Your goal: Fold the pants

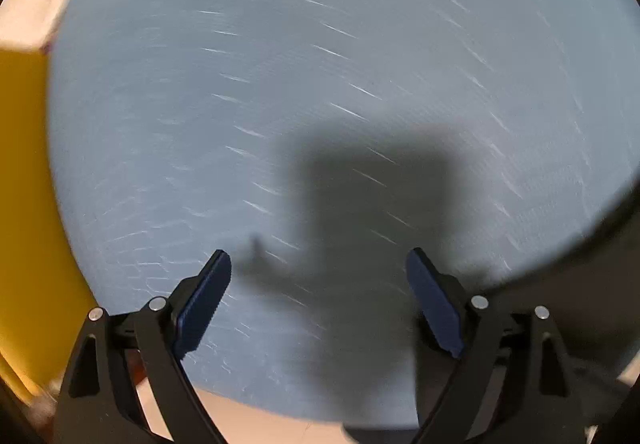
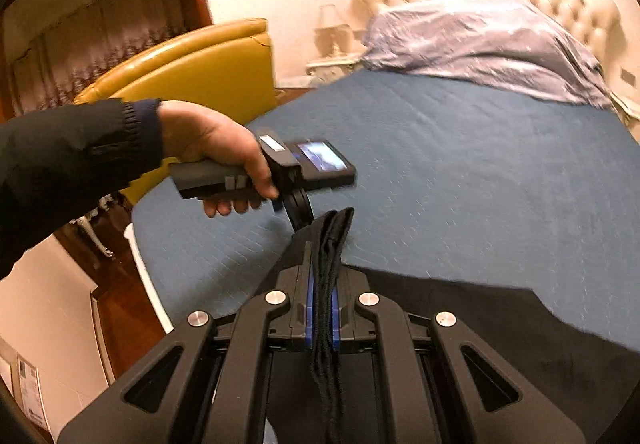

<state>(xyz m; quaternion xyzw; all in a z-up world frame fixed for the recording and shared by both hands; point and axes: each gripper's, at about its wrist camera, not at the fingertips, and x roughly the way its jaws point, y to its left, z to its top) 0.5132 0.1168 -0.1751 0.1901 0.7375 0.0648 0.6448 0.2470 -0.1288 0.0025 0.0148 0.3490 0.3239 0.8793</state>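
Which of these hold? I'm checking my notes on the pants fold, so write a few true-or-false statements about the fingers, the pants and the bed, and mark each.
1. The right gripper is shut on black pants. True.
2. The left gripper is shut on the pants. False: its fingers stand wide apart with nothing between them, over the blue bedspread.
3. The bedspread is red. False: it is blue.
4. A yellow armchair stands beside the bed. True.
5. A hand holds the left gripper above the bed. True.
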